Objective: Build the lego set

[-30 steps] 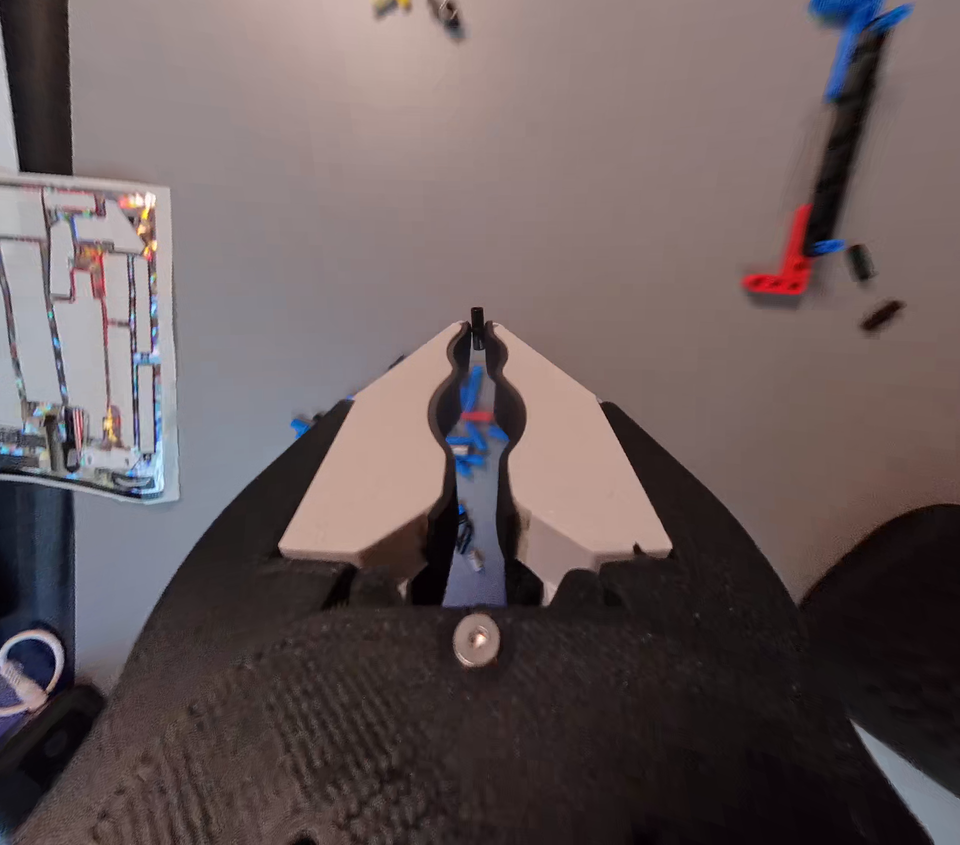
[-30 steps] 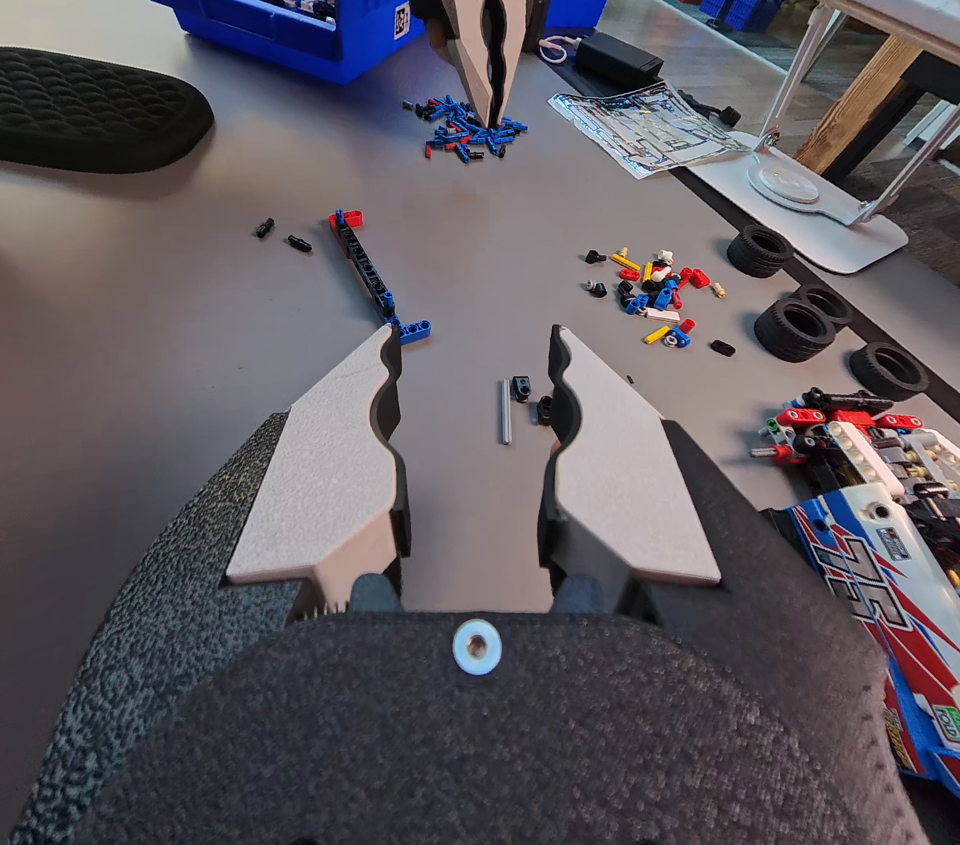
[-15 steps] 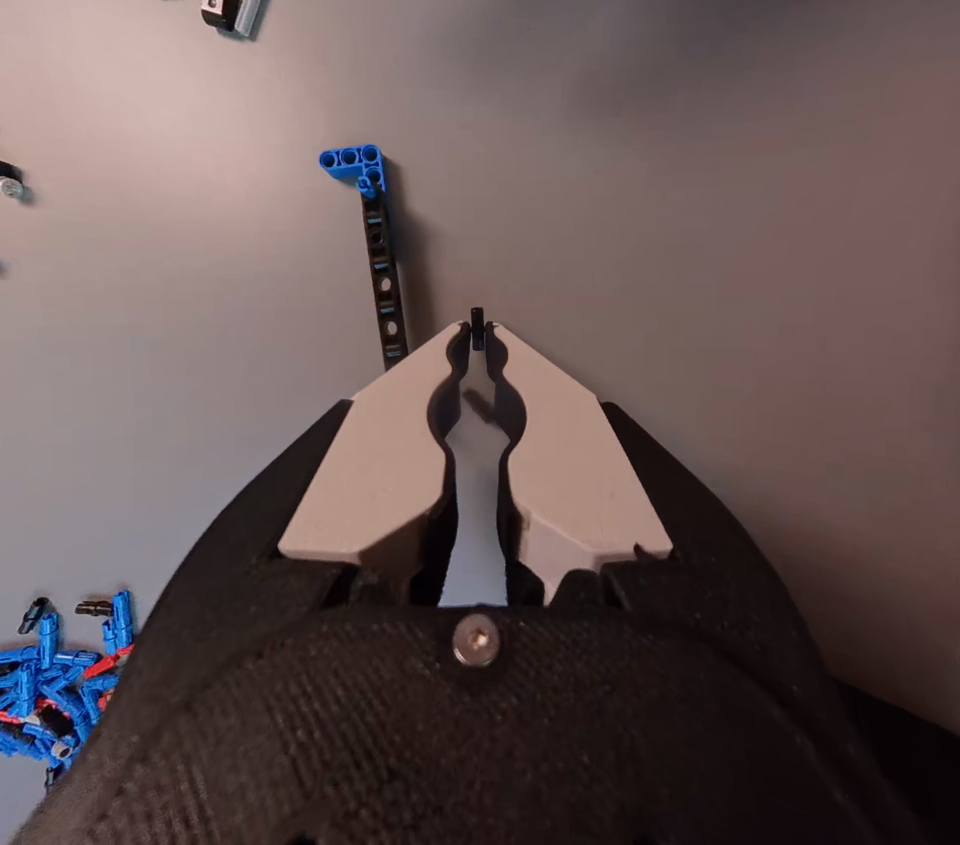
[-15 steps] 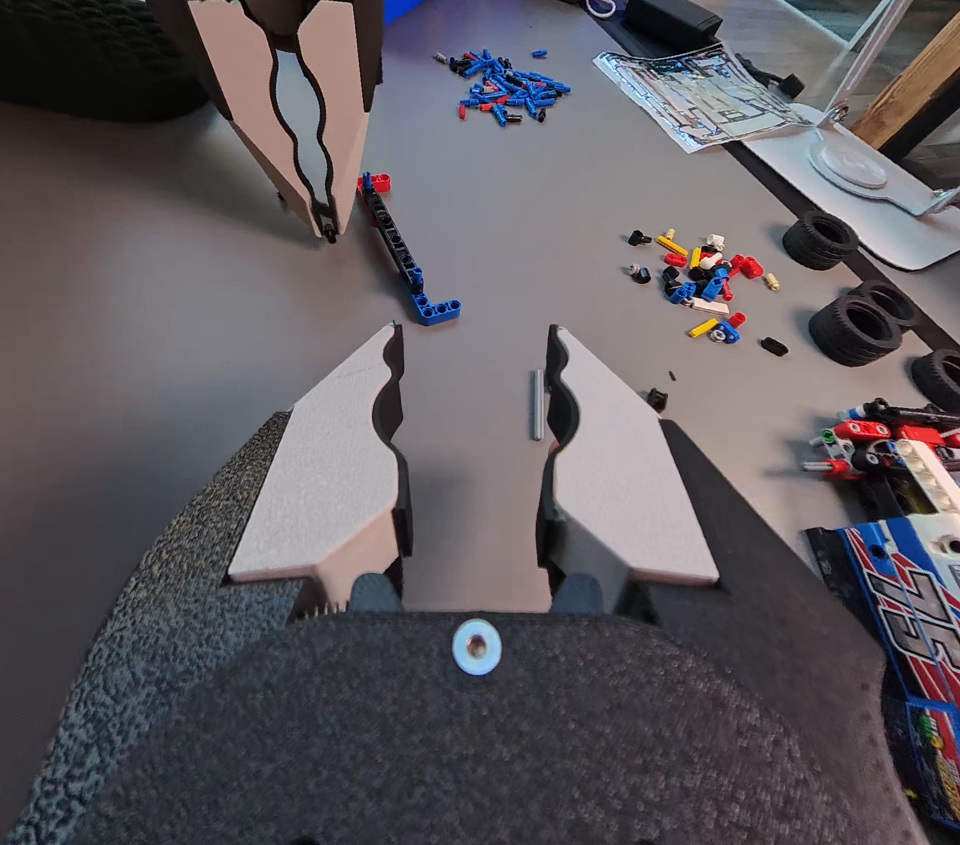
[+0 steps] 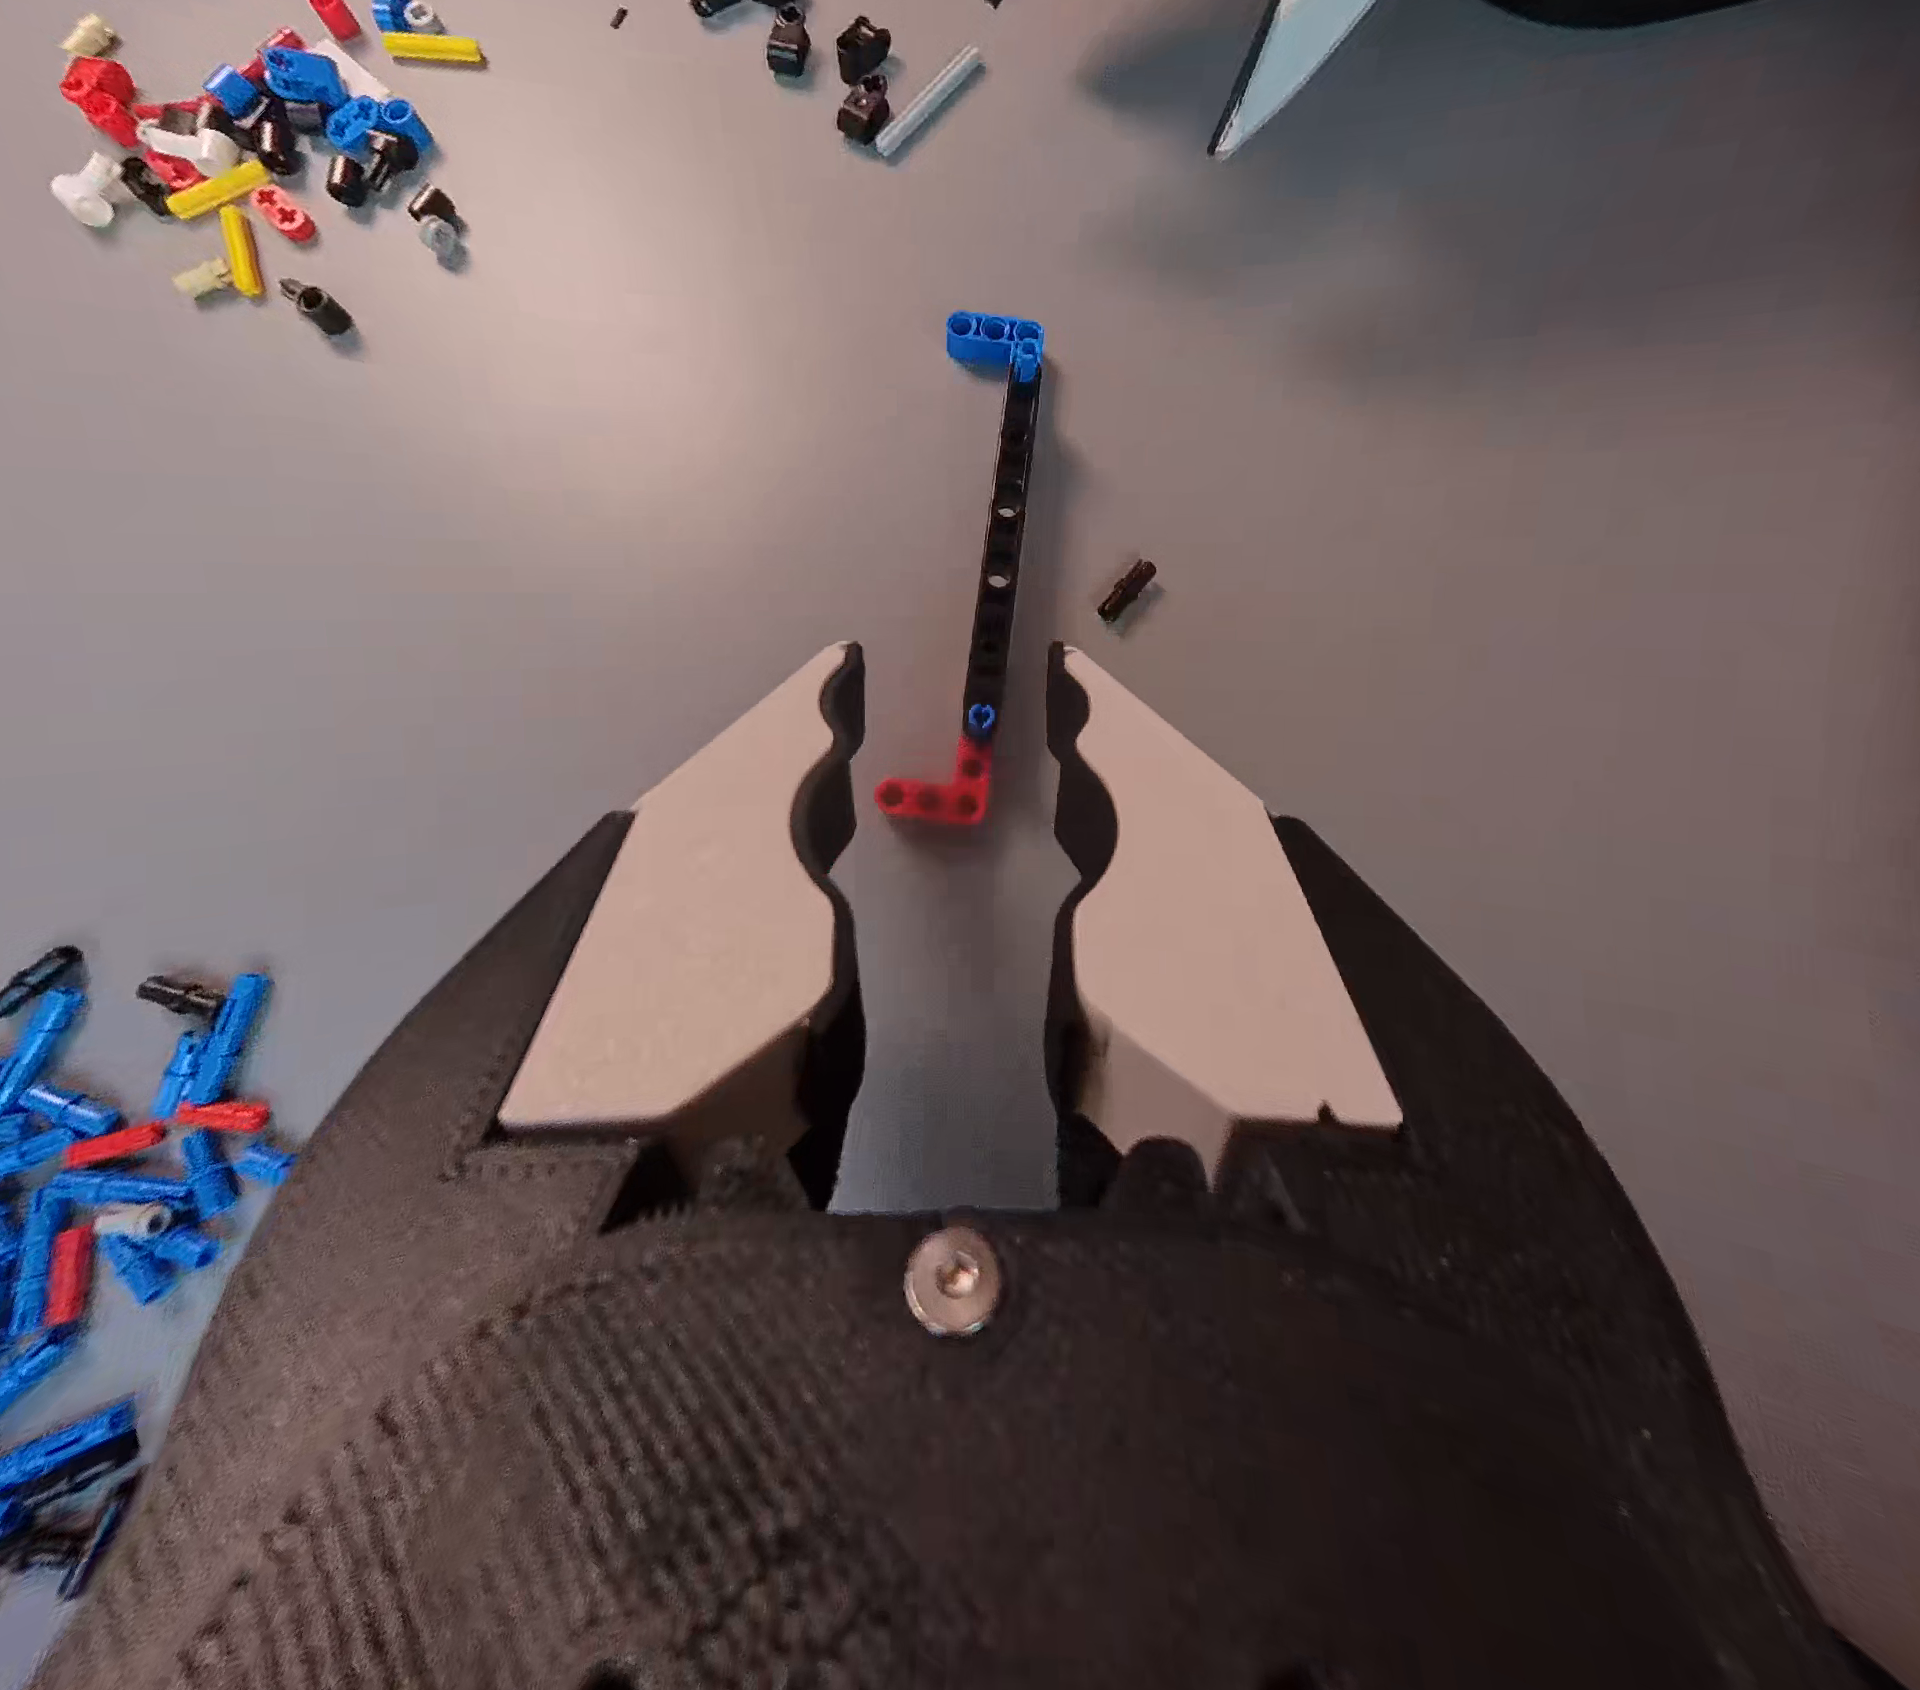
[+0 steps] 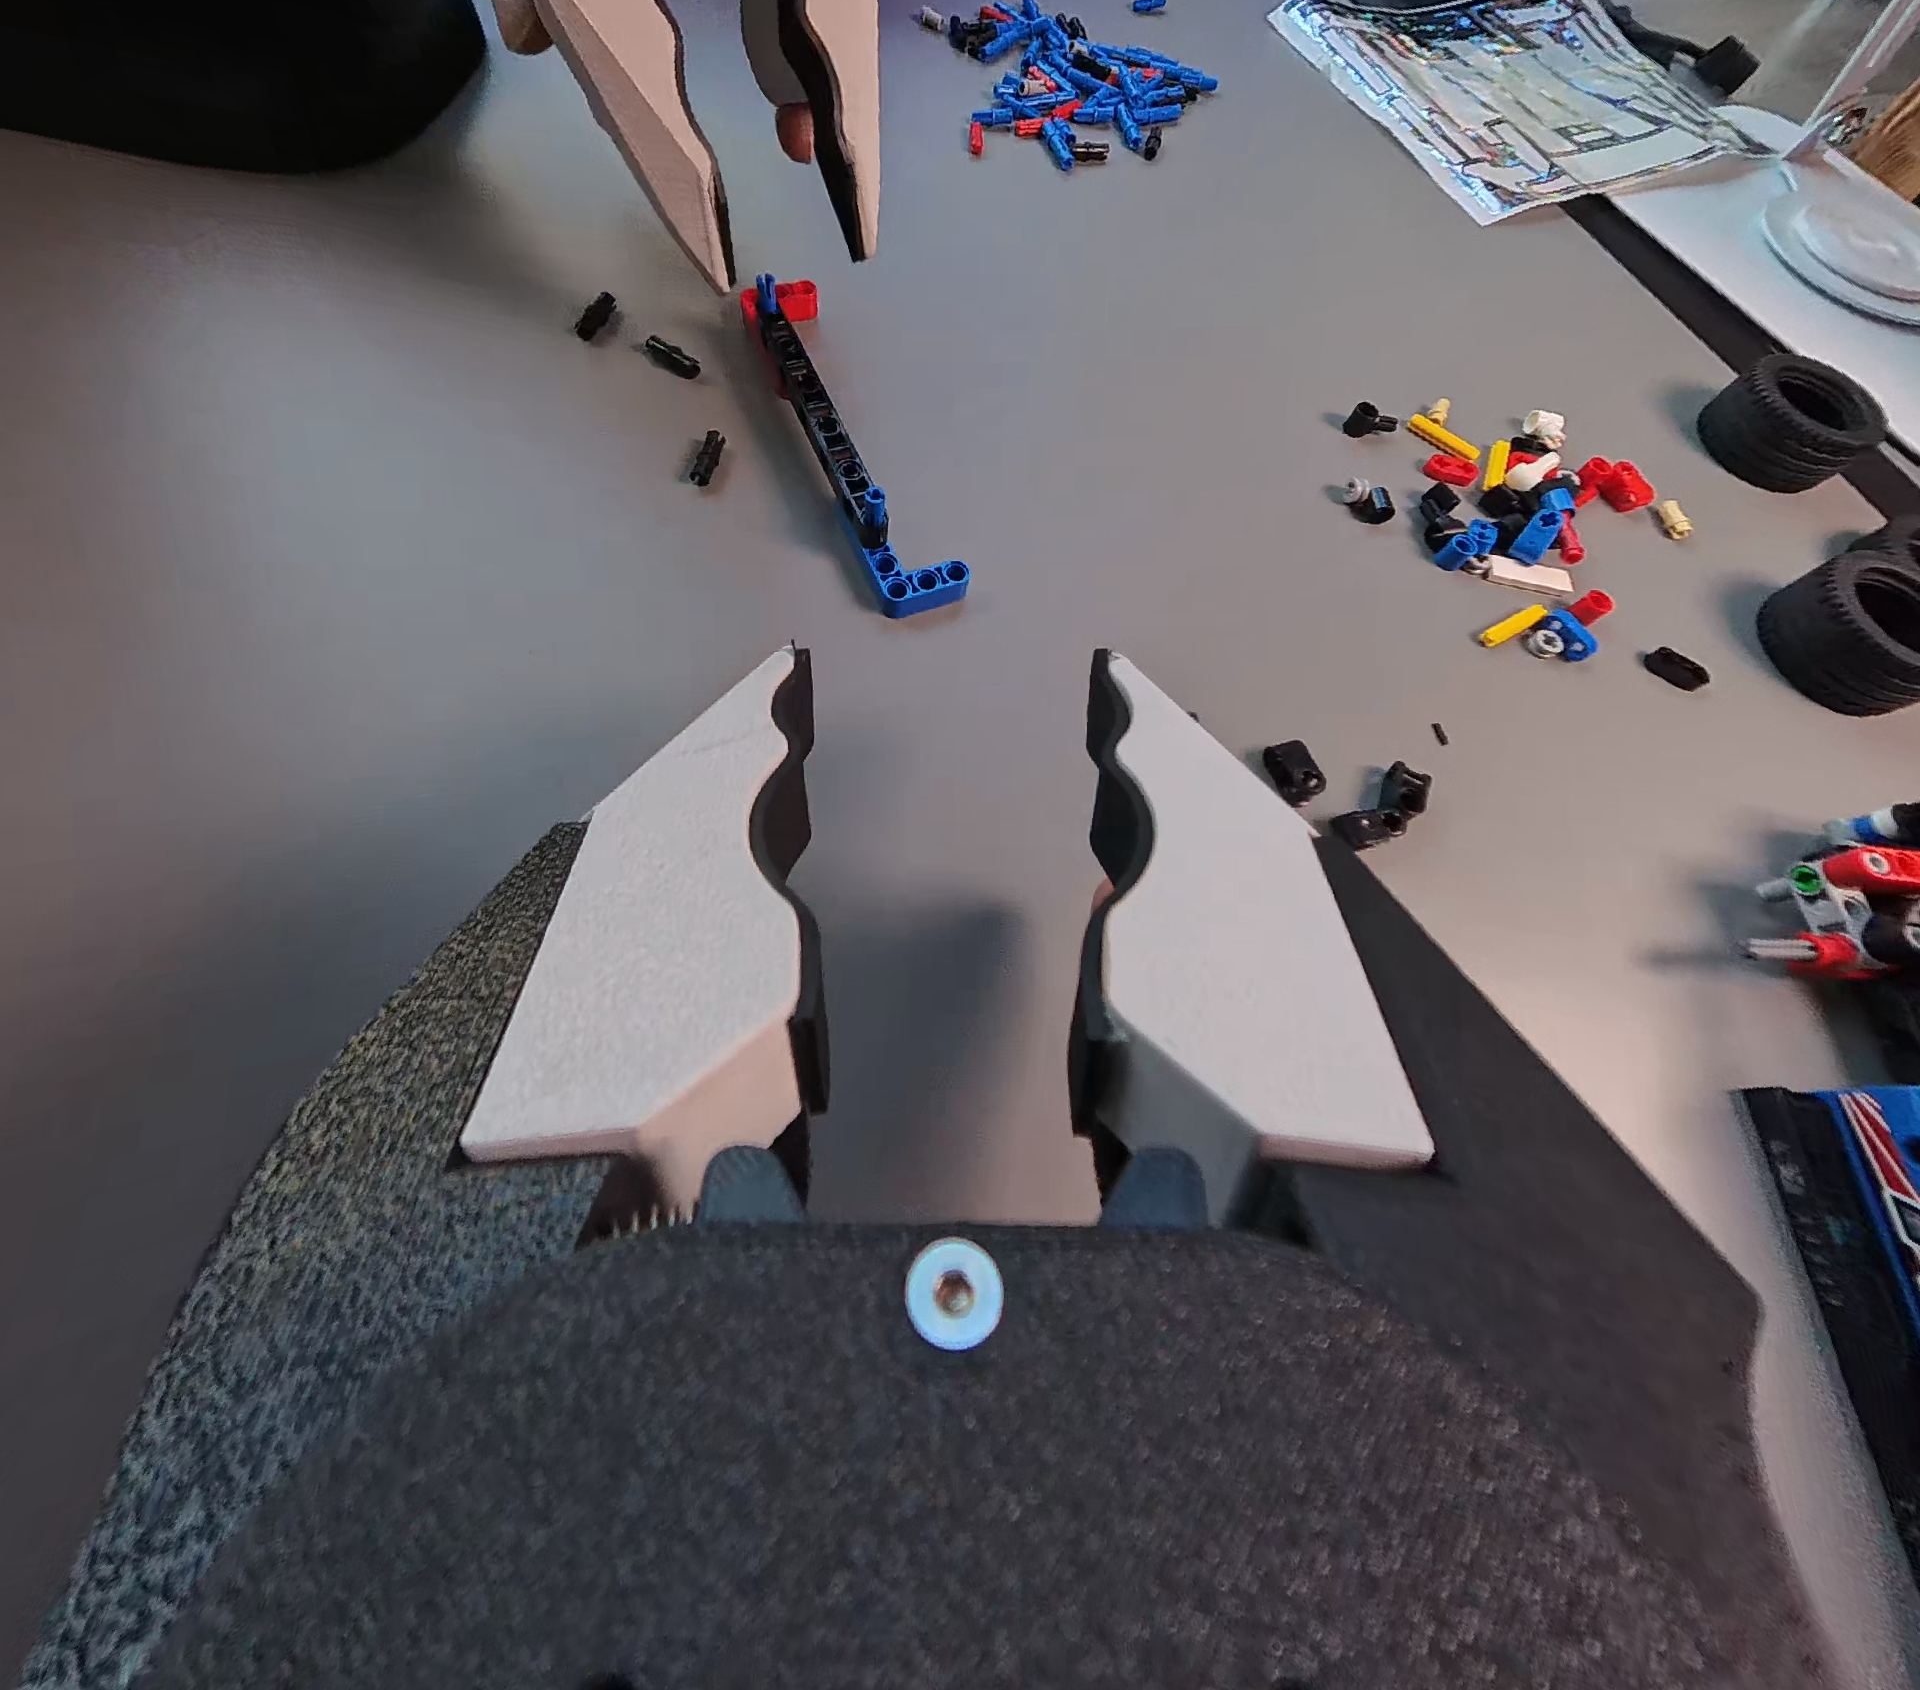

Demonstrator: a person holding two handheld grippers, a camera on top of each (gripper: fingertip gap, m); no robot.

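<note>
A black beam (image 5: 1003, 539) with a red L-piece (image 5: 935, 793) at one end and a blue L-piece (image 5: 992, 336) at the other lies flat on the grey table. My left gripper (image 5: 954, 653) is open and empty, its fingers on either side of the beam's red end; it also shows in the right wrist view (image 6: 792, 267). A loose black pin (image 5: 1127, 591) lies beside the beam. My right gripper (image 6: 948, 653) is open and empty, just short of the blue L-piece (image 6: 914, 580). Three black pins (image 6: 672, 355) lie left of the beam (image 6: 821, 425).
A mixed pile of small parts (image 6: 1527, 518), a pile of blue pins (image 6: 1081, 82), black connectors (image 6: 1294, 773), a grey axle (image 5: 928, 100), tyres (image 6: 1792, 419), a part-built car (image 6: 1860, 913), a sticker sheet (image 6: 1507, 82) and a black pad (image 6: 208, 51) lie around.
My left gripper moved over to the beam's red end and opened, letting go of the black pin, which now lies beside the beam. My right gripper stayed open and moved closer to the beam.
</note>
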